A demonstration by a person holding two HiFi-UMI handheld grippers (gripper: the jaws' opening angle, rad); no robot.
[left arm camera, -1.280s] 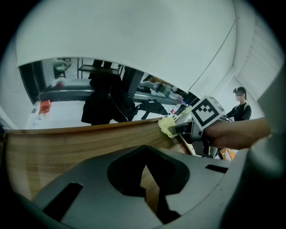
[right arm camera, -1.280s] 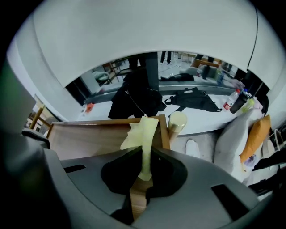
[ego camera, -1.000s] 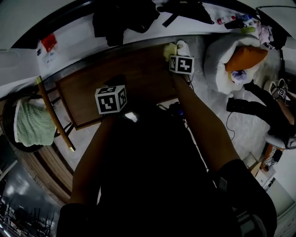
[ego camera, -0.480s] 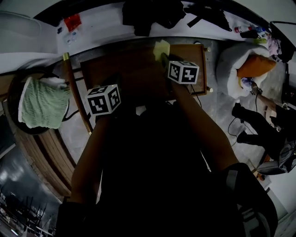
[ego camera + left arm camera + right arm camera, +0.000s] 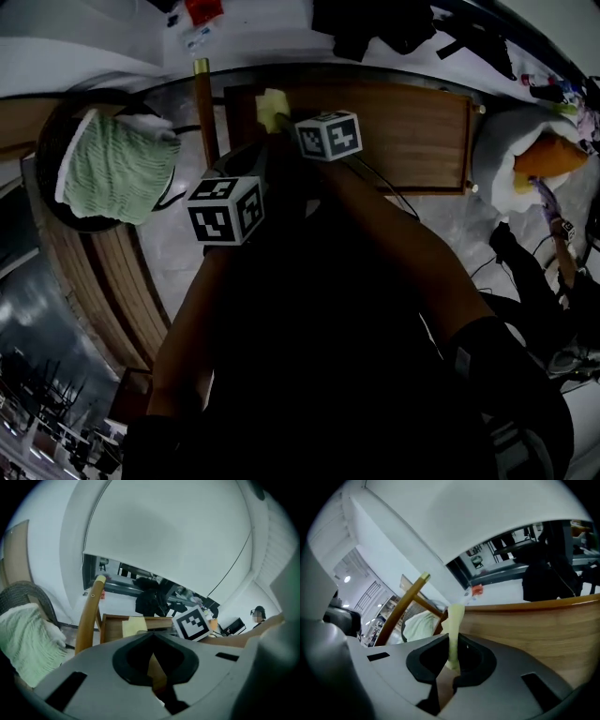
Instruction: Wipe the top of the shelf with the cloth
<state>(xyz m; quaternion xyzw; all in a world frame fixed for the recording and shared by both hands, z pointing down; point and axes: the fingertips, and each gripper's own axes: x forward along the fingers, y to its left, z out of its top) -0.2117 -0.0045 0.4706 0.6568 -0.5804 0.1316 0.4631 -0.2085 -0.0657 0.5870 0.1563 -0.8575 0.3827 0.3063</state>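
Across the wooden shelf top (image 5: 403, 131), the yellow cloth (image 5: 271, 109) pinched in the right gripper (image 5: 449, 665) has swept from the right end to the far left corner, likely finishing a pass; the left gripper (image 5: 152, 667) hangs pressed together, empty.

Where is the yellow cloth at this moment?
In the head view the yellow cloth lies at the far left corner of the shelf top, clamped in the right gripper, beside the wooden pole.
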